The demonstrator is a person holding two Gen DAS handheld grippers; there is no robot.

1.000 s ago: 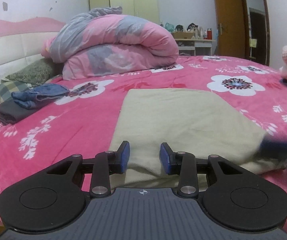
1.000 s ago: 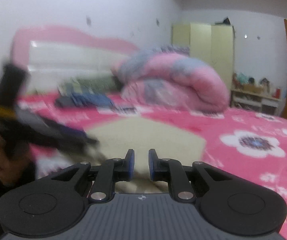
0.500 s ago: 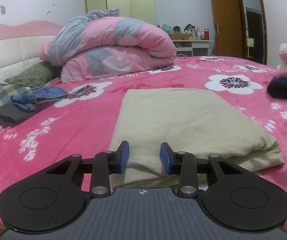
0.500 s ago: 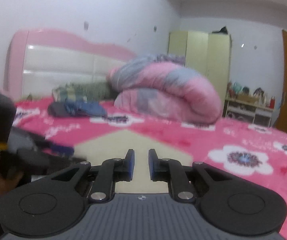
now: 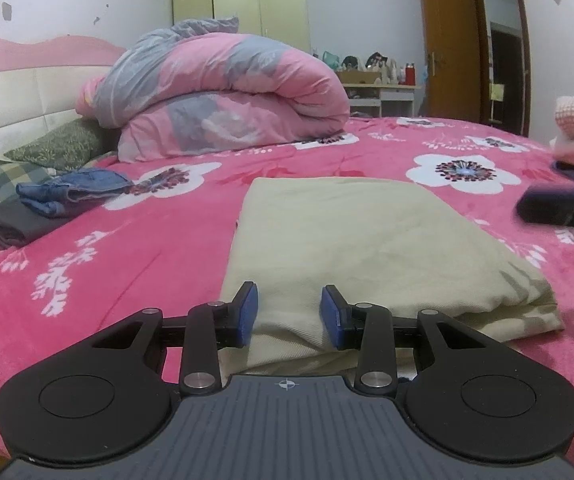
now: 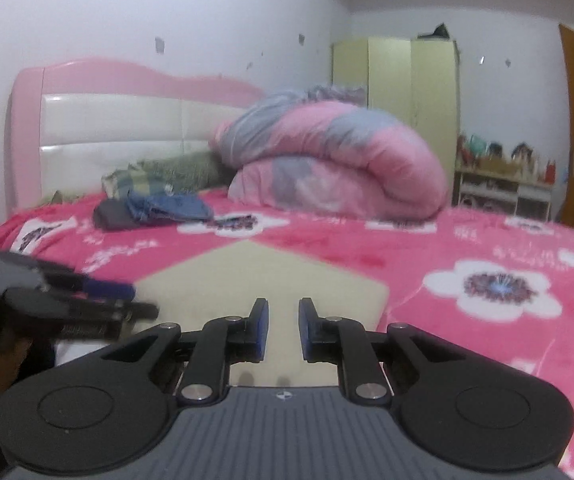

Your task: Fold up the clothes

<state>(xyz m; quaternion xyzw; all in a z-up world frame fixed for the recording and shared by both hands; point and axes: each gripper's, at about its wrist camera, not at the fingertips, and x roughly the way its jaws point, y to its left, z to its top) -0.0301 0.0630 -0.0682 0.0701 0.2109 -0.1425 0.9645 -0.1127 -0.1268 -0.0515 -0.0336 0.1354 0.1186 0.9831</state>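
1. Beige garment point(image 5: 367, 240): lies folded flat on the pink bedspread point(image 5: 127, 248), at the near edge of the bed, directly ahead of both grippers.
2. Left gripper point(image 5: 289, 312): jaws partly open over the garment's near edge. A ridge of cloth rises between the pads; whether they press on it cannot be told.
3. Right gripper point(image 6: 283, 328): jaws narrowly parted and empty, held above the garment's near right side.
4. Step in hand, as judged: take the near edge for the next fold. Take all the layers at the near edge, close fully before lifting, and keep both corners level so that the fold lands square.
5. Surroundings: a stack of folded jeans point(image 5: 67, 192) and dark cloth lies to the far left, well apart. A rolled quilt point(image 5: 223, 92) sits beyond, near the headboard point(image 6: 127, 120).
6. Obstructions: none lie on the garment; the bedspread beyond it is bare as far as the quilt.
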